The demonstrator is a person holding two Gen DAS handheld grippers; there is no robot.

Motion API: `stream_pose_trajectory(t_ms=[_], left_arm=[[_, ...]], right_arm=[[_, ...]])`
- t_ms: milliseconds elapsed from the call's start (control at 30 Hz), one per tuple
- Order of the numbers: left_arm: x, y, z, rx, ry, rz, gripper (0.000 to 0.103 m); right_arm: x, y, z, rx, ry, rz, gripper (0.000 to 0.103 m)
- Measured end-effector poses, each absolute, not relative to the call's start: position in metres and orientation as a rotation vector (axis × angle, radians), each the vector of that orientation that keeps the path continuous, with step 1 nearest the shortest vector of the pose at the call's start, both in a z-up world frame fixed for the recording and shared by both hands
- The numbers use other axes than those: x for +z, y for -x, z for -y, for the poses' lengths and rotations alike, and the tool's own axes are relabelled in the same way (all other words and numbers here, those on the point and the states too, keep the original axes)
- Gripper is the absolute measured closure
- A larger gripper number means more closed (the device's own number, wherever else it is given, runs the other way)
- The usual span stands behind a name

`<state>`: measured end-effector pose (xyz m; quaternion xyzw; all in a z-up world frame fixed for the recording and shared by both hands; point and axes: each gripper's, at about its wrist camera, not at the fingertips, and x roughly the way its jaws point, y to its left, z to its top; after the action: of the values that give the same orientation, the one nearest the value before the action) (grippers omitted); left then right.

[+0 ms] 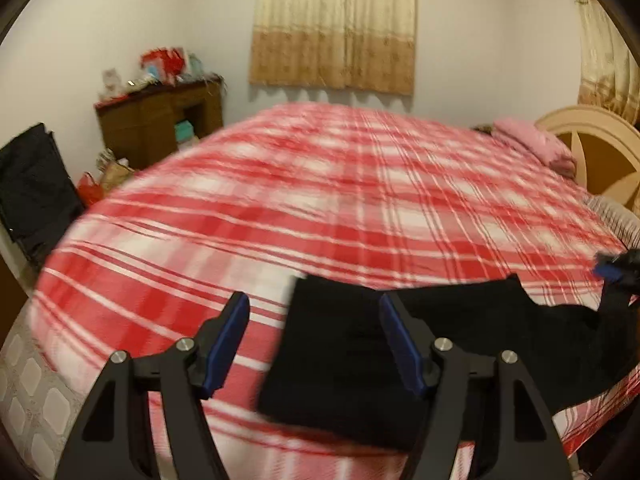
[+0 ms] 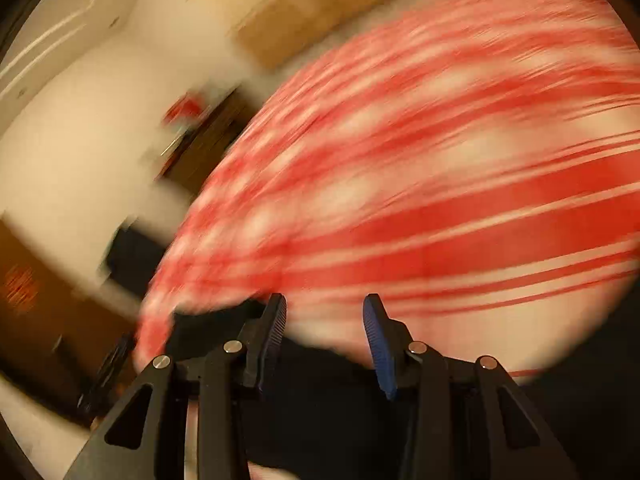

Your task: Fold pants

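At the bed's (image 1: 360,184) near edge, black pants (image 1: 340,360) lay w/ long axis left-right; left gripper (image 1: 314,344) hovered nearest, fingers spread; right gripper (image 2: 325,344) fingers also spread.

Warm, dim indoor light; left wrist view was only slightly blurred, right wrist view was heavily motion-smeared, with dark fisheye corners.

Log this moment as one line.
pants: black, partly folded on plaid bed | left tongs: open | right tongs: open, view blurred

Black pants (image 1: 340,360), red-and-white plaid bedspread (image 1: 320,200)
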<state>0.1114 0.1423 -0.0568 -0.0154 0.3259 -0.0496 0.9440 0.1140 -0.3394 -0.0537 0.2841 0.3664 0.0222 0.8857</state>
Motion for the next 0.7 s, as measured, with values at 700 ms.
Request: stream_pose_trajectory(t_ms=[700], left_arm=[[-0.128, -0.127, -0.127, 0.030, -0.025, -0.759, 0.000]], right_arm=[[-0.086, -0.154, 0.487, -0.578, -0.418, -1.016, 0.058]])
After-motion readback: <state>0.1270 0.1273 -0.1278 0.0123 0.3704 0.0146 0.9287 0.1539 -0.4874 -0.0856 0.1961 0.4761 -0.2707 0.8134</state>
